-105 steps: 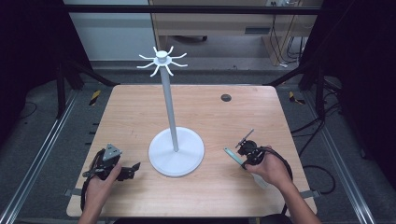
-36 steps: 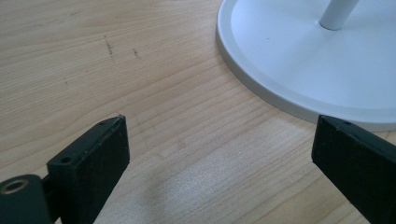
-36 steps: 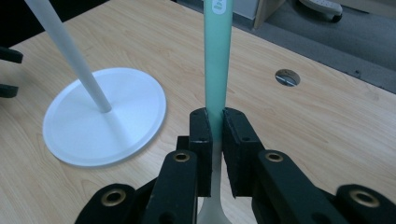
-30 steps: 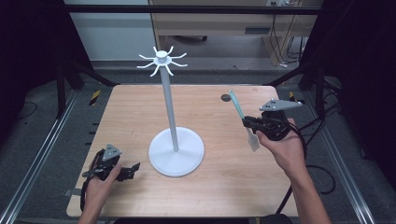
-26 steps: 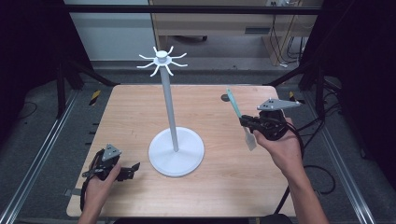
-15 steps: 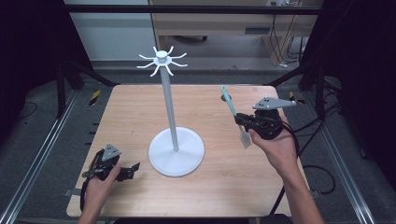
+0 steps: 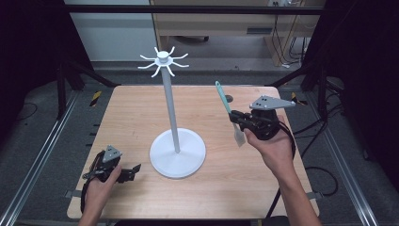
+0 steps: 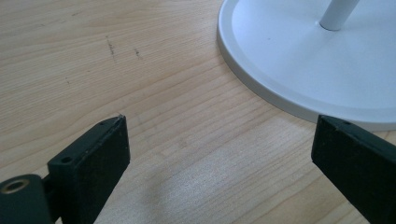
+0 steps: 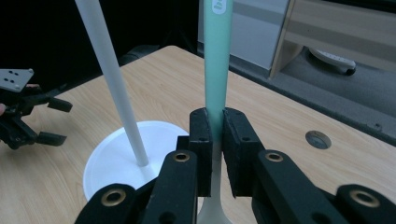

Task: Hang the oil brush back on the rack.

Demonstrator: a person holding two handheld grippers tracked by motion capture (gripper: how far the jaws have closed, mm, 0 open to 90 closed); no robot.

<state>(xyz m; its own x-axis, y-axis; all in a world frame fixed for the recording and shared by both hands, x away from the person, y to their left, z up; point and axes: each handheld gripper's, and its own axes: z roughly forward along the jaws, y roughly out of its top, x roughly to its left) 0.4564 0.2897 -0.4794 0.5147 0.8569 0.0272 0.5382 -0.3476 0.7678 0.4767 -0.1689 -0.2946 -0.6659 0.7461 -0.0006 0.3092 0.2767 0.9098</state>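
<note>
A white stand has a round base [image 7: 178, 153] mid-table, a tall thin pole [image 7: 171, 113] and a ring of hooks [image 7: 163, 60] at its top. My right gripper [image 7: 236, 117] hangs above the table to the right of the pole, shut on a spatula [image 7: 225, 101]. The teal handle points up and away, and the pale blade [image 7: 239, 136] hangs below the jaws. The right gripper view has the handle [image 9: 217, 60] clamped between the pads of the right gripper [image 9: 215, 116], with the pole [image 9: 112, 79] to its left. My left gripper [image 7: 134, 172] rests on the table near the base, open and holding nothing; the left gripper [image 8: 219, 128] faces the base rim [image 8: 299, 70].
A dark round grommet [image 9: 318, 139] sits in the wooden tabletop [image 7: 131, 113] near the far right. Metal frame rails [image 7: 42, 155] run along both sides of the table. A wooden cabinet [image 7: 226, 21] stands beyond the far edge.
My right gripper lifted the spatula off the table and has carried it left and a little higher, closer to the pole. The left gripper has stayed where it was.
</note>
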